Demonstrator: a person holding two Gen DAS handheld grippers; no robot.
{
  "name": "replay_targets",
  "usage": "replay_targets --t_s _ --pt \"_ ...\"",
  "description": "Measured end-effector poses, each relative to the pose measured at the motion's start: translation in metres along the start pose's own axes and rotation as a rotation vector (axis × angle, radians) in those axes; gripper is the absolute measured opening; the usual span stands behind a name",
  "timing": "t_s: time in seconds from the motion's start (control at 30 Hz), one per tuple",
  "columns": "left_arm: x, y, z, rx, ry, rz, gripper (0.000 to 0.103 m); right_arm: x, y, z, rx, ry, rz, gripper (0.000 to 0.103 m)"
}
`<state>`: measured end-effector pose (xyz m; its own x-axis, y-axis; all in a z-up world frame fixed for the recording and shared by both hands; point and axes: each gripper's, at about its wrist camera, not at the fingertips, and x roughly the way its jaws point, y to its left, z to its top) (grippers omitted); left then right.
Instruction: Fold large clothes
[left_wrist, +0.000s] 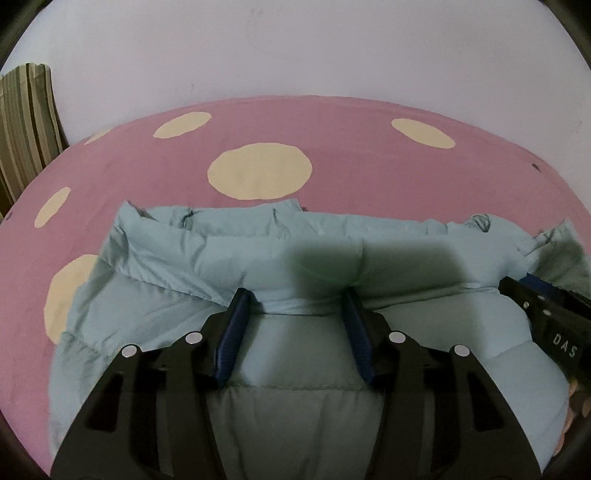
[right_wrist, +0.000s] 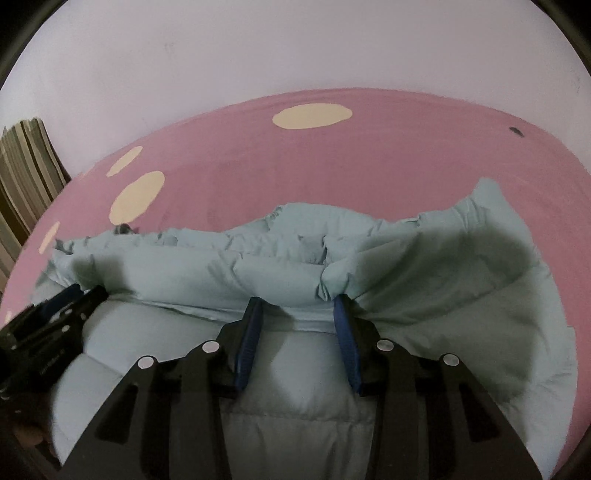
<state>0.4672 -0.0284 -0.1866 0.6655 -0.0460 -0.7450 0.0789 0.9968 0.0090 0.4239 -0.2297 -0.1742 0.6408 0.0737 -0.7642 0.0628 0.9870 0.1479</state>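
A pale blue puffy jacket (left_wrist: 295, 243) lies on the bed, with its near part folded over into a thick roll along the far edge. My left gripper (left_wrist: 297, 295) stands open, and the folded edge lies across the gap between its blue pads without being pinched. At the right edge of this view is the right gripper's black body (left_wrist: 546, 314). In the right wrist view the same jacket (right_wrist: 277, 273) has a bunched fold at my right gripper (right_wrist: 297, 301), which is also open with cloth between its tips. The left gripper (right_wrist: 55, 314) shows at the left.
The jacket rests on a pink sheet with cream dots (left_wrist: 351, 147) that reaches back to a plain pale wall (left_wrist: 295, 48). A green striped cloth (left_wrist: 26, 122) stands at the far left. A person's fingers (left_wrist: 576, 402) show at the lower right.
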Motion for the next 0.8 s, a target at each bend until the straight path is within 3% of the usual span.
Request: replay_targets --t_s 0.23,0.33,0.43,0.53,0.6,0.8 --pt "-0.008 0.002 0.004 0.017 0.014 0.022 0.052 -0.011 0.0 0.005 0.01 -0.014 0.004 0.041" --pt "-0.04 0.016 0.0 -0.011 -0.047 0.017 0.053 -0.041 -0.011 0.003 0.016 -0.056 -0.002 0.041" --pt "-0.058 0.038 -0.007 -0.043 -0.086 0.036 0.057 -0.064 -0.029 -0.003 0.01 -0.098 -0.068 0.041" --pt "-0.044 0.061 -0.014 -0.093 -0.034 0.069 0.057 -0.062 -0.053 -0.012 0.029 -0.07 -0.127 0.041" --pt "-0.032 0.071 -0.021 -0.129 -0.006 0.052 0.058 -0.053 -0.066 -0.017 0.052 -0.052 -0.126 0.041" --pt "-0.008 0.069 -0.031 -0.125 0.0 0.03 0.059 -0.026 -0.069 -0.028 0.017 -0.045 -0.13 0.042"
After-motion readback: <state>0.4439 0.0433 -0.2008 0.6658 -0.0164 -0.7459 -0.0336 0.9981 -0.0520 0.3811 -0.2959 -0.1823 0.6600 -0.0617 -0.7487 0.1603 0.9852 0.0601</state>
